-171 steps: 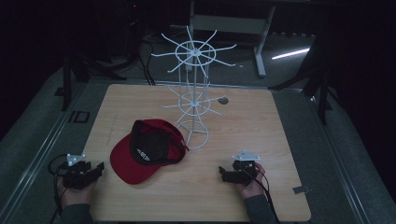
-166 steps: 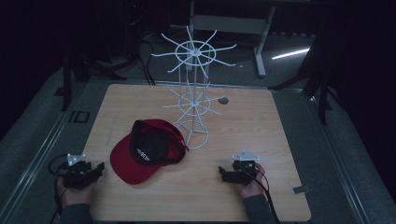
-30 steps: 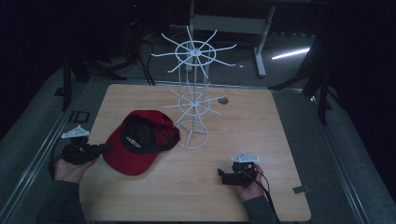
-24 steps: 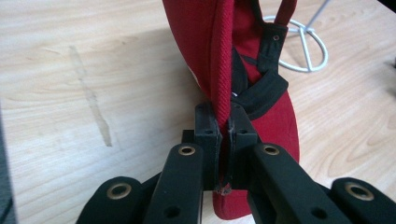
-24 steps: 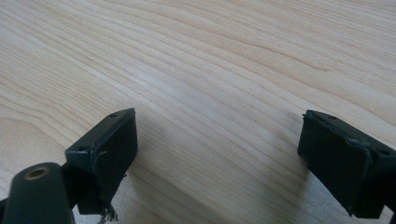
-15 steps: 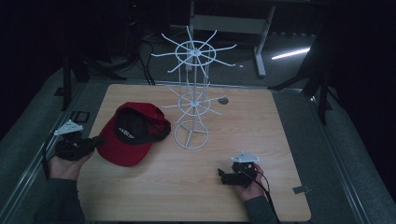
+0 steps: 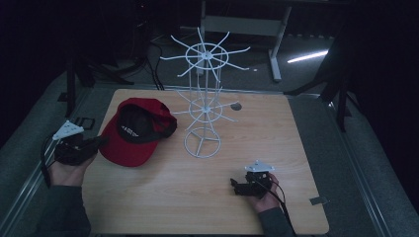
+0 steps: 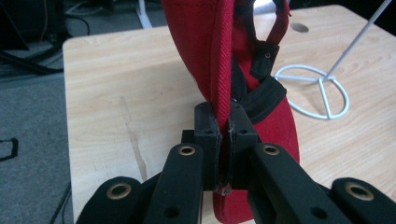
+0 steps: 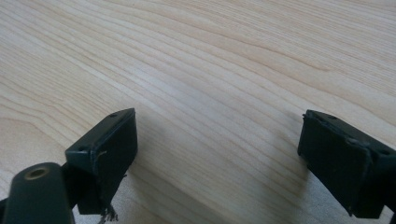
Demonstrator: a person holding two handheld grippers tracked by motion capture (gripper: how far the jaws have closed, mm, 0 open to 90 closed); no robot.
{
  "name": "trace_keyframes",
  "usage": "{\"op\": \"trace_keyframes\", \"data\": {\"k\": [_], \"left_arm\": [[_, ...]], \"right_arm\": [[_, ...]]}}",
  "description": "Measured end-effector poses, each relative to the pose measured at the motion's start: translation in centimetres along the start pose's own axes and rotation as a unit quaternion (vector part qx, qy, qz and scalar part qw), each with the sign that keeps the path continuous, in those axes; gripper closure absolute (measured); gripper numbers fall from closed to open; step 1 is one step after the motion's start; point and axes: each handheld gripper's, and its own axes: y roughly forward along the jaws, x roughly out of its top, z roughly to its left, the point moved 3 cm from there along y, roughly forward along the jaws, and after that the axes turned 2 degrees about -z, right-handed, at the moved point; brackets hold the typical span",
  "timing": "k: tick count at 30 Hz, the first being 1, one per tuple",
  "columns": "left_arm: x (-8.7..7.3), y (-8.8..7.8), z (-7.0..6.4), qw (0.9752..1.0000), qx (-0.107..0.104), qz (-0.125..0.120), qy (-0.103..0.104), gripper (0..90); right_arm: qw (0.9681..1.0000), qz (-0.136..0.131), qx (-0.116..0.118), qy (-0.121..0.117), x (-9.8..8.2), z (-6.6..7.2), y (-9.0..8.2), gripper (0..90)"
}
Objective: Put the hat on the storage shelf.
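Note:
A red cap (image 7: 136, 131) with a black inner band lies open side up on the left of the wooden table (image 7: 276, 143). My left gripper (image 7: 94, 144) is at the table's left edge, shut on the cap's brim. In the left gripper view the brim edge (image 8: 223, 70) stands pinched between the two black jaws of the left gripper (image 8: 223, 122). A white wire rack (image 7: 203, 106) with radiating spokes stands mid-table, right of the cap. My right gripper (image 7: 236, 186) rests near the front right, open, and its fingers (image 9: 105, 144) hover just over bare wood.
The rack's ring base (image 7: 202, 143) sits close to the cap's right side. A round cable hole (image 7: 236, 106) lies behind the rack. Grey floor and dark stands surround the table. Bare wood stretches between the rack and the right gripper.
My left gripper closed on the cap's brim and dragged the cap leftward, away from the rack's base. The right gripper has stayed where it was.

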Motion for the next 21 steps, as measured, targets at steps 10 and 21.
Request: {"op": "trace_keyframes", "data": {"k": [10, 21], "left_arm": [[1.1, -0.7, -0.5, 0.9994, 0.018, -0.029, 0.007, 86.5], [1.6, -1.5, -0.7, 0.9974, 0.031, -0.063, 0.014, 86.5]], "right_arm": [[1.0, 0.0, 0.0, 0.0, 0.0, 0.0, 0.0, 11.8], [1.0, 0.0, 0.0, 0.0, 0.0, 0.0, 0.0, 11.8]]}}
